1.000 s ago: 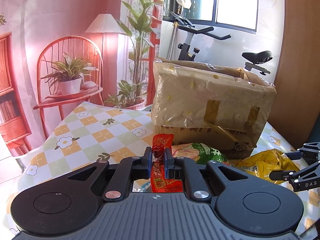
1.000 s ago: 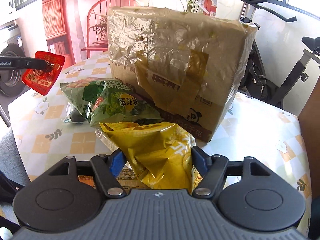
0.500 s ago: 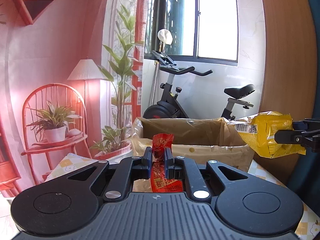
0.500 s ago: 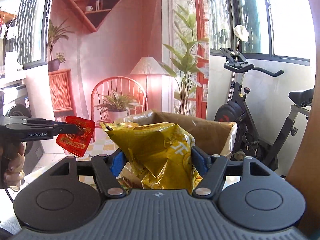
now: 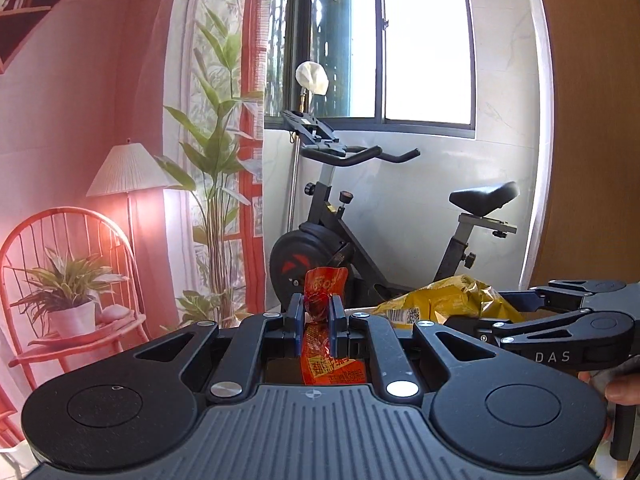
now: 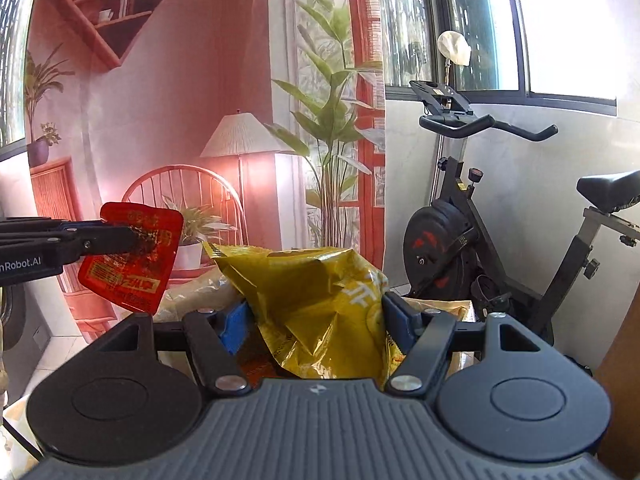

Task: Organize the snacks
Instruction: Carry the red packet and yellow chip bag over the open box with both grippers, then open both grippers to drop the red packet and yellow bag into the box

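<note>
My left gripper (image 5: 316, 312) is shut on a small red snack packet (image 5: 325, 286), held upright in the air; the same packet (image 6: 132, 258) shows at the left of the right wrist view. My right gripper (image 6: 314, 318) is shut on a crinkled yellow chip bag (image 6: 320, 300), whose end with a barcode (image 5: 436, 304) appears to the right in the left wrist view. Both are raised high. Just below the bag, a sliver of the tan cardboard box rim (image 6: 440, 306) shows; the rest of the box is hidden behind the grippers.
A black exercise bike (image 5: 360, 216) stands beyond, by the window. A printed backdrop with a red chair (image 5: 68, 280), lamp and plants fills the left. A brown wooden panel (image 5: 592, 160) rises at the right. A person's fingers (image 5: 622, 390) hold the right gripper's handle.
Both grippers have risen from table height, carrying the red packet and the yellow bag above the cardboard box. The table and the green bag have dropped out of view.
</note>
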`<state>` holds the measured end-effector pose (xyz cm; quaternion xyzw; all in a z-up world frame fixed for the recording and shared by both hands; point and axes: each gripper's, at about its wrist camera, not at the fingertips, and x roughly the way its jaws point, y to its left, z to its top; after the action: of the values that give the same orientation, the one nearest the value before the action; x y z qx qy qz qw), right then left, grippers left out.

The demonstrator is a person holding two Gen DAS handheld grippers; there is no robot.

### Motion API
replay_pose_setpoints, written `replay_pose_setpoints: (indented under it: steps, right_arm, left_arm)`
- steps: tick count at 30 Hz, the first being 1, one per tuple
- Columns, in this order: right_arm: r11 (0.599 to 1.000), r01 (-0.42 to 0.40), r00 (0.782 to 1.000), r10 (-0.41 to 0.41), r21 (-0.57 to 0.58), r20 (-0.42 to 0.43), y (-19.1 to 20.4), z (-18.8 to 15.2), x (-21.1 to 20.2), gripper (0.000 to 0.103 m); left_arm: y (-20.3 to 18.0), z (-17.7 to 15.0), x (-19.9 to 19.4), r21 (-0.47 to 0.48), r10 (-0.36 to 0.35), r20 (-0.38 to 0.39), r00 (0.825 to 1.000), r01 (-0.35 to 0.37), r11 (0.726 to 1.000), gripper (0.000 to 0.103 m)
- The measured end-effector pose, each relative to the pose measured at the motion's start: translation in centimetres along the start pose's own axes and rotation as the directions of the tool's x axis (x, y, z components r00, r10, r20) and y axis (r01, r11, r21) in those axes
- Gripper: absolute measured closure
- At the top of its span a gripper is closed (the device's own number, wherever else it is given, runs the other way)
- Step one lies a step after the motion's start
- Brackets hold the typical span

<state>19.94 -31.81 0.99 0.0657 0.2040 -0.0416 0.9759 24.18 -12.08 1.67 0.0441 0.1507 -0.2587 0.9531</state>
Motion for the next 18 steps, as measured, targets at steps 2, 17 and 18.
replay_pose_setpoints:
  steps: [2, 17, 18]
  right_arm:
    - [1.0, 0.008, 0.999, -0.008, 0.006, -0.032, -0.5, -0.7, 1.8, 0.033]
    - [0.999, 0.04, 0.994, -0.037, 0.027, -0.107, -1.6, -2.1, 2.4, 0.017]
    - [0.999, 0.035, 0.994, -0.033, 0.014, -0.103, -1.4, -2.1, 1.9, 0.017]
  left_arm:
    - [0.3, -0.3, 2.2, -0.028, 0.009, -0.037, 0.999, -0.01, 1.0, 0.09]
    - [1.8, -1.3, 3.7, -0.041, 0.053, -0.137, 0.989, -0.059, 0.997, 0.024]
    - [1.9, -1.3, 3.4, -0.044, 0.055, -0.138, 0.989, -0.062, 0.997, 0.024]
